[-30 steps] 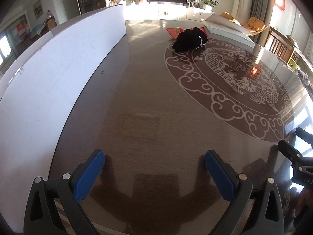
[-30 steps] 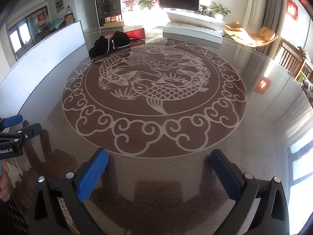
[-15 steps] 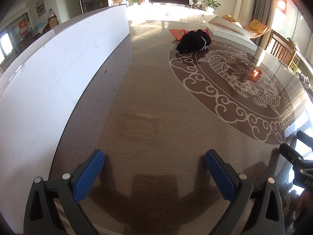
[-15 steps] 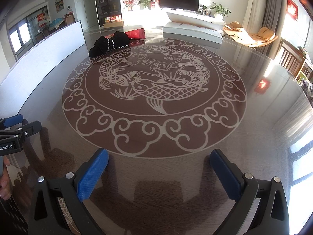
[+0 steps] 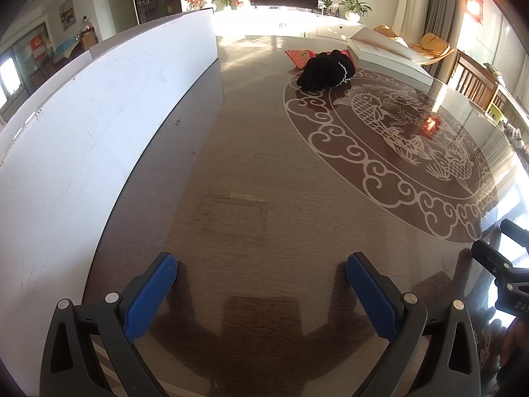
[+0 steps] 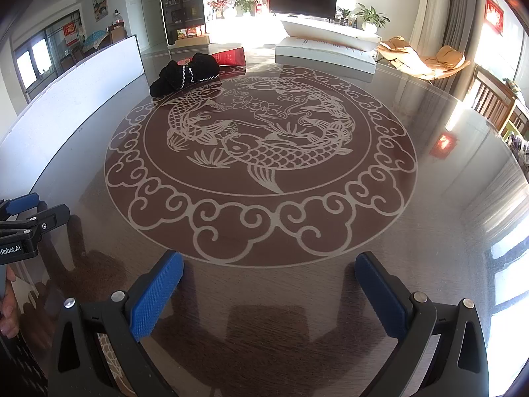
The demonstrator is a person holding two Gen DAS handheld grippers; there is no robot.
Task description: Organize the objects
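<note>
A crumpled black cloth with white trim (image 5: 325, 70) lies at the far side of the round glass table (image 5: 251, 178), partly on a red packet (image 5: 301, 57). Both also show in the right wrist view: the cloth (image 6: 185, 74) and the packet (image 6: 231, 56). My left gripper (image 5: 261, 273) is open and empty, low over the near table edge. My right gripper (image 6: 269, 273) is open and empty, also near the front edge. Each gripper shows at the side of the other's view: the right one (image 5: 502, 261), the left one (image 6: 29, 208).
A long white board (image 5: 99, 125) stands along the table's left side. A flat white box (image 6: 325, 54) lies at the far edge, right of the cloth. The table bears a round fish pattern (image 6: 261, 152). Chairs (image 6: 492, 99) stand at the right.
The left wrist view has shifted slightly, so the cloth and fish pattern sit a little further right and higher. The right gripper has not moved. Both stay open.
</note>
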